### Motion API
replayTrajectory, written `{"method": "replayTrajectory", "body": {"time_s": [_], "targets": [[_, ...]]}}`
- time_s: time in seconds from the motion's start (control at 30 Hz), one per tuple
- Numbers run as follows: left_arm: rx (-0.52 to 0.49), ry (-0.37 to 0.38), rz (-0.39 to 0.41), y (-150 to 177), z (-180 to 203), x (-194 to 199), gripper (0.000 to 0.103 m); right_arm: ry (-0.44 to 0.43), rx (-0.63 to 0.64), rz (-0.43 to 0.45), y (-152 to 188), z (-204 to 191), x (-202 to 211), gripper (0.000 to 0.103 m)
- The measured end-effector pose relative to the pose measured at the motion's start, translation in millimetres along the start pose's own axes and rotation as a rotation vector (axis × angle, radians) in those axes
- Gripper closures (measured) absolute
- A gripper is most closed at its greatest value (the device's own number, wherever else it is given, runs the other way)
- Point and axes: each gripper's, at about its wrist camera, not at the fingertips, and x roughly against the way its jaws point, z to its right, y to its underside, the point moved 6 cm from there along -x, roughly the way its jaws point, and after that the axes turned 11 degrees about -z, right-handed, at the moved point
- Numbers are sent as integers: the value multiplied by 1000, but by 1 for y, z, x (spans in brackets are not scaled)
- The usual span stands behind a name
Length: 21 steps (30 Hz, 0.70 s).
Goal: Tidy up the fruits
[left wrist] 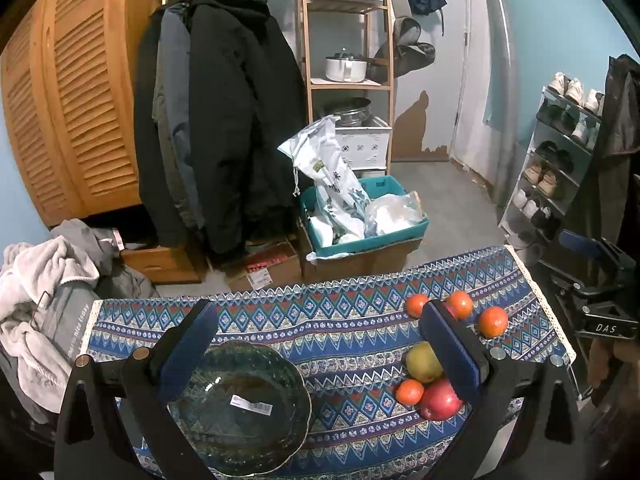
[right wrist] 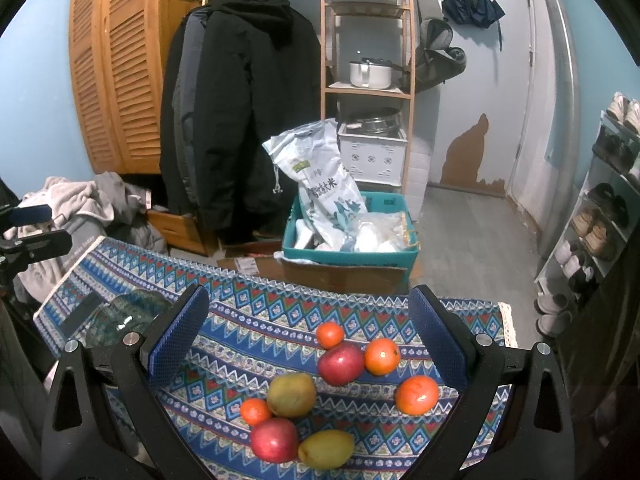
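A dark green glass plate (left wrist: 244,408) lies on the patterned blue tablecloth (left wrist: 352,336), under my open, empty left gripper (left wrist: 320,344). The plate's edge also shows in the right wrist view (right wrist: 128,316). Several fruits lie loose on the cloth to the right: oranges (right wrist: 417,395), red apples (right wrist: 341,363) and yellow-green mangoes (right wrist: 291,395). In the left wrist view the same fruits sit at right, with a mango (left wrist: 423,361), a red apple (left wrist: 440,400) and an orange (left wrist: 493,321). My right gripper (right wrist: 308,340) is open and empty above the fruits.
Beyond the table stand a teal bin (right wrist: 352,240) with bags on cardboard boxes, hanging coats (right wrist: 240,120), a wooden shelf (right wrist: 368,92) and a shoe rack (right wrist: 600,216). A pile of clothes (left wrist: 44,292) lies left of the table.
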Motion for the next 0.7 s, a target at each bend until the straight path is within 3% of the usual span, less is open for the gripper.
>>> {"method": "replayTrajectory", "body": {"time_s": [0.7], "targets": [[20, 17, -13, 2, -2, -2, 1, 17, -22, -4, -1, 5, 2, 5]]}}
